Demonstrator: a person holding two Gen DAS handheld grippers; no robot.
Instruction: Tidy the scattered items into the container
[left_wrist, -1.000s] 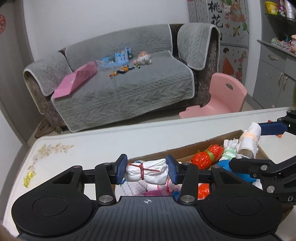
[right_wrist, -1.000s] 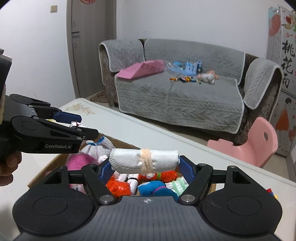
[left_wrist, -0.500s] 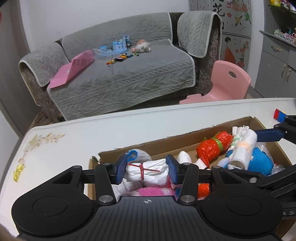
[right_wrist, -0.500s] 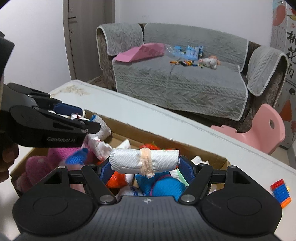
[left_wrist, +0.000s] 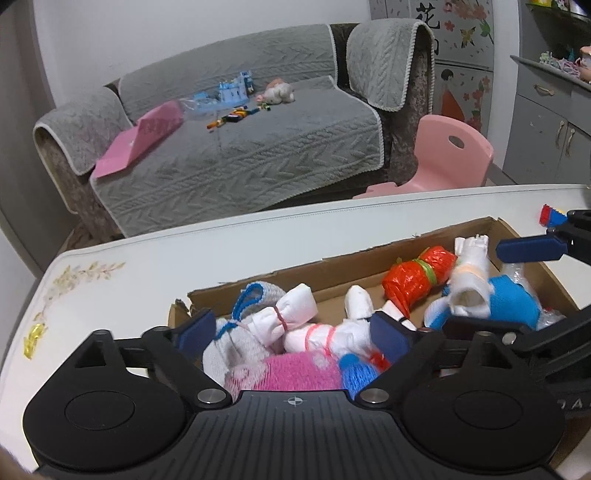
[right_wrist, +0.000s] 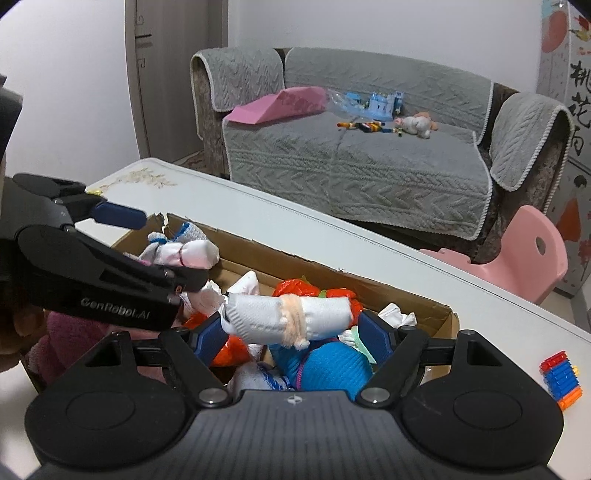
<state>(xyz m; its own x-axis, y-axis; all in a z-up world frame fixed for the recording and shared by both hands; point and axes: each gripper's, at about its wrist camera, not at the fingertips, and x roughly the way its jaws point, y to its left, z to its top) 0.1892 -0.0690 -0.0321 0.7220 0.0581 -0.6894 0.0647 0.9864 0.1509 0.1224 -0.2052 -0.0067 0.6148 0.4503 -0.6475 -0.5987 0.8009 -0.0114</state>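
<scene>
A cardboard box (left_wrist: 332, 273) (right_wrist: 406, 302) on the white table holds several cloth bundles. My left gripper (left_wrist: 293, 330) (right_wrist: 173, 248) hangs over its left end and its jaws are opening. The white bundle with a red band (left_wrist: 299, 306) (right_wrist: 192, 256) lies in the box between them, and neither pad touches it. My right gripper (right_wrist: 291, 338) (left_wrist: 472, 288) is over the right end, jaws opening. A white roll with a peach band (right_wrist: 291, 319) (left_wrist: 467, 284) sits loose between its pads, above a blue bundle (right_wrist: 332, 365).
A stack of toy bricks (right_wrist: 561, 380) (left_wrist: 552, 216) lies on the table right of the box. Beyond the table stand a pink chair (left_wrist: 450, 155) and a grey sofa (left_wrist: 240, 155) with toys. A hand (right_wrist: 11, 332) holds the left gripper.
Both grippers sank over the box. The left jaws spread wide and let go of the red-banded bundle, which now rests in the box. The right jaws widened slightly around the white roll.
</scene>
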